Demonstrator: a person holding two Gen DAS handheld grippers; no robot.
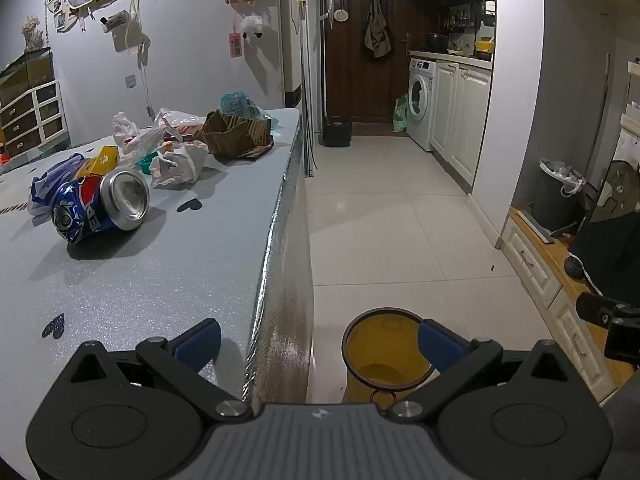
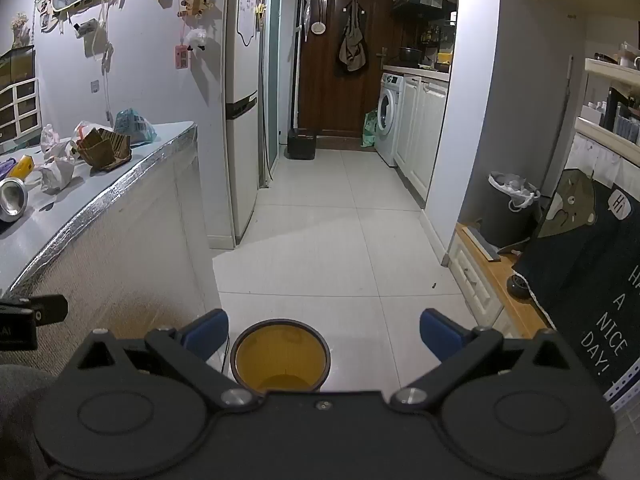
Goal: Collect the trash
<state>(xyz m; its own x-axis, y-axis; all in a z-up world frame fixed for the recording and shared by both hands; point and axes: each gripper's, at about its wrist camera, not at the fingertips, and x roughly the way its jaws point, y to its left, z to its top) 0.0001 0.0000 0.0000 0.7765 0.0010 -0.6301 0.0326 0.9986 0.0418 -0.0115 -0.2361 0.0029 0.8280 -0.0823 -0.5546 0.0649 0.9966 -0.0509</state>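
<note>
Trash lies scattered over the grey worktop (image 1: 168, 280), which has a silvery foil edge running along its right side. Nearest to the left gripper (image 1: 318, 344) is a dented blue cola can (image 1: 100, 208), lying on its side with its open silver end turned toward the camera. Just behind the can sit a purple-white plastic bag (image 1: 44, 188) and a small yellow box (image 1: 105, 158). Farther back lie a crumpled white bag (image 1: 180, 164), a teal lid (image 1: 148, 162) beside it, a second white bag with red print (image 1: 132, 132), a torn brown cardboard piece (image 1: 236, 136) and a teal packet (image 1: 240, 105) behind the cardboard.

On the tiled floor (image 1: 380, 208) below the worktop's edge stands a small yellow bin (image 1: 386, 354) with a dark rim; nothing can be seen inside it.

The left gripper hangs with its blue-padded fingers (image 1: 200, 342) wide apart, one over the worktop and the other over the bin's rim, holding nothing. The right gripper (image 2: 324, 336) is likewise spread wide and empty, hanging above the floor with the yellow bin (image 2: 280, 356) between and below its fingers. From this view the worktop (image 2: 80, 196) sits to the left, with the can's silver end (image 2: 12, 200) at the frame edge.

A dark lined bin (image 2: 510, 208) stands against the right wall, well apart from the worktop.
</note>
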